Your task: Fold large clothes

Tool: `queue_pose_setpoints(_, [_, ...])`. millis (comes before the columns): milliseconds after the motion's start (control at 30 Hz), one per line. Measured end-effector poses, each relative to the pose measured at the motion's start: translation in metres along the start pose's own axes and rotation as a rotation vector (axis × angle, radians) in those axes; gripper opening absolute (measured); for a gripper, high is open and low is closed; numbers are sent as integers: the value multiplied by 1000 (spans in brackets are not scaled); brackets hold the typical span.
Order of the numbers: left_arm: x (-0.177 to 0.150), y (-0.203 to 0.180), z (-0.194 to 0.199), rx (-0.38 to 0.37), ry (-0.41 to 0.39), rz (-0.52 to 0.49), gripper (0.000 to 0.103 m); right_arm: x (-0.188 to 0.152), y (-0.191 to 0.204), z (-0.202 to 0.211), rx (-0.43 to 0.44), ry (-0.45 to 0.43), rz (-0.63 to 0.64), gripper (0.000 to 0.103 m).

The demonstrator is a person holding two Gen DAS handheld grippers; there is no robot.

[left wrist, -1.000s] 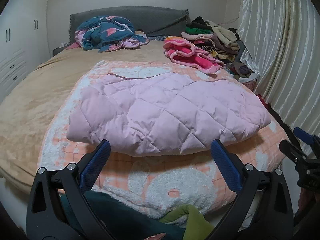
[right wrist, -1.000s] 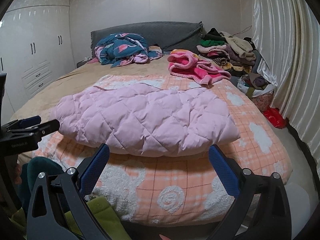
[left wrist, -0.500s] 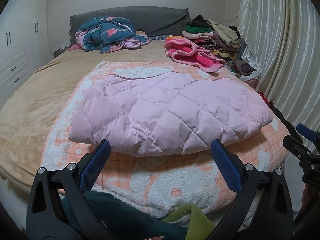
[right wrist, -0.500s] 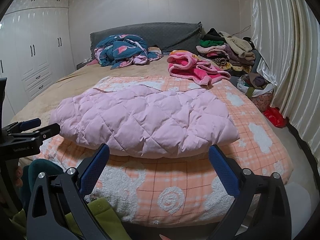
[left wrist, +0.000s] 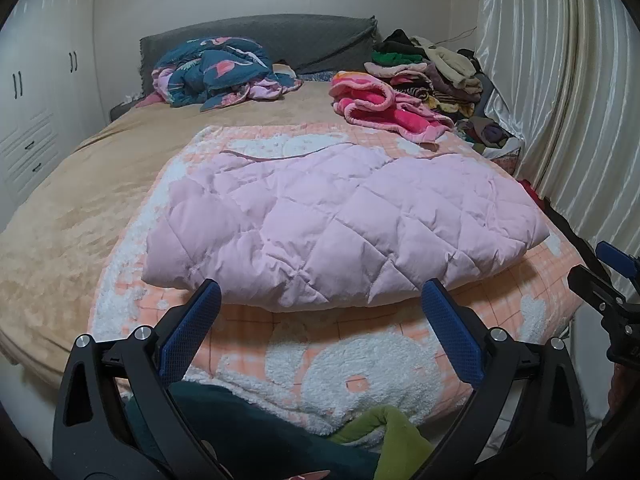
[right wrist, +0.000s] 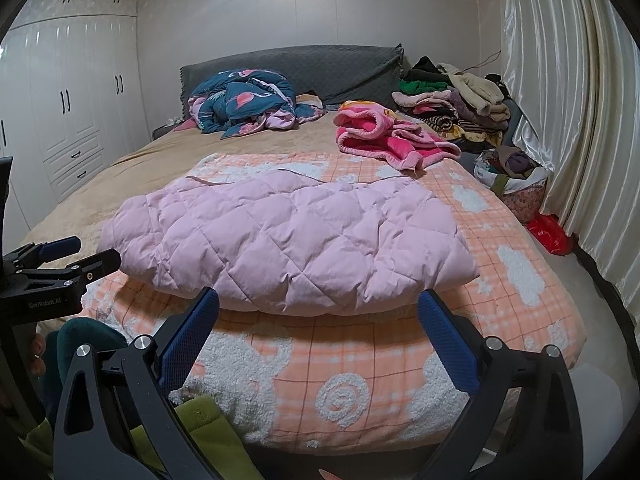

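Folded pale-pink quilted padded jacket [left wrist: 340, 224] on orange-and-white checked fleece blanket [right wrist: 400, 360], left gripper [left wrist: 320, 312] and right gripper [right wrist: 320, 312] both spread wide, empty, short of it

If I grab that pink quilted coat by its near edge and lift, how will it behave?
The pink quilted coat looks puffy and soft, so it will probably sag and unfold rather than lift flat. Likely light for its bulk. Its smooth shell may slide on the fleecy orange blanket.

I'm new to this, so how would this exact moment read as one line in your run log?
task: fold large clothes | pink quilted coat lying folded on peach blanket | left gripper open, empty | right gripper open, empty | neither touches coat
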State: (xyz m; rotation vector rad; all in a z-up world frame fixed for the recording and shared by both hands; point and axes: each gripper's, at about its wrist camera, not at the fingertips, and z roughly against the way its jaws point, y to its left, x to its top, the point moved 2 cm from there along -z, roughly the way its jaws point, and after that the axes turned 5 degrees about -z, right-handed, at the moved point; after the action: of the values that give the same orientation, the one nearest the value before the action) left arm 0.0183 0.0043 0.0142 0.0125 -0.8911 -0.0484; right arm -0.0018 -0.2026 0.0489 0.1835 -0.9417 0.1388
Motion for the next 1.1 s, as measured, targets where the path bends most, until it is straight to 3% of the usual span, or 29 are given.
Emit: queue_pose_setpoints(1100, [3,4,6,18,-9,-5,94,0,1,0,-1,-2,0,99])
